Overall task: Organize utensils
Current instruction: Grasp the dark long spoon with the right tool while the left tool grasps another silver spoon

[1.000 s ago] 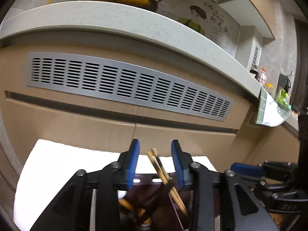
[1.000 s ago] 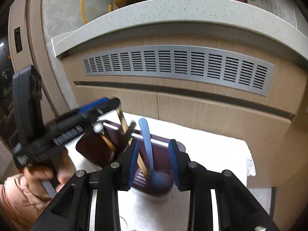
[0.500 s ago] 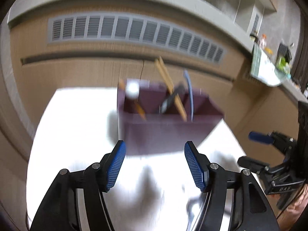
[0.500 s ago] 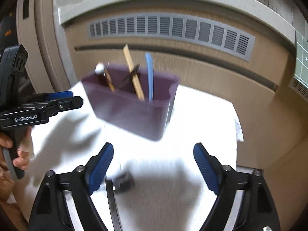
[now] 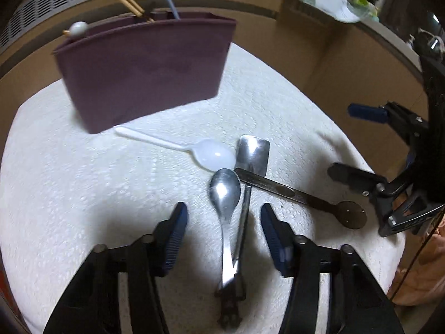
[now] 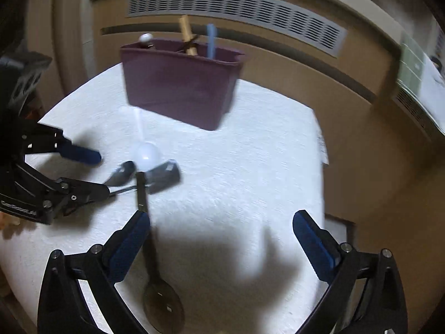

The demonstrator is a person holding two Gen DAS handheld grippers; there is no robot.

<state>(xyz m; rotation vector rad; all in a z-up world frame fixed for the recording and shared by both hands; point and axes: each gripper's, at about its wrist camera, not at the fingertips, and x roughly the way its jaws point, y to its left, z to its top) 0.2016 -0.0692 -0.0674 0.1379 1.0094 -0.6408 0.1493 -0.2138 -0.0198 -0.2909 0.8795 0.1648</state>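
A maroon utensil caddy [image 5: 144,69] stands on a white towel [image 5: 83,189], holding wooden chopsticks [image 5: 129,0], a blue utensil [image 5: 167,0] and a white-knobbed stick [image 5: 78,27]. On the towel lie a white plastic spoon [image 5: 194,150], a metal spoon [image 5: 225,194], a flat metal spatula [image 5: 250,172] and a dark brown spoon [image 5: 308,197]. My left gripper [image 5: 222,233] is open, straddling the metal spoon and spatula handles. My right gripper [image 6: 221,247] is wide open above the towel, the dark spoon [image 6: 151,253] by its left finger. The caddy also shows in the right wrist view [image 6: 180,83].
A wooden cabinet front with a grey vent grille [image 6: 236,14] rises behind the towel. The towel's right edge [image 6: 319,144] drops off beside the cabinet. A counter with small items [image 5: 342,0] is at the far right.
Both grippers have pulled back from the caddy and lowered toward the towel. Both opened and are empty. The loose spoons and spatula have come into view.
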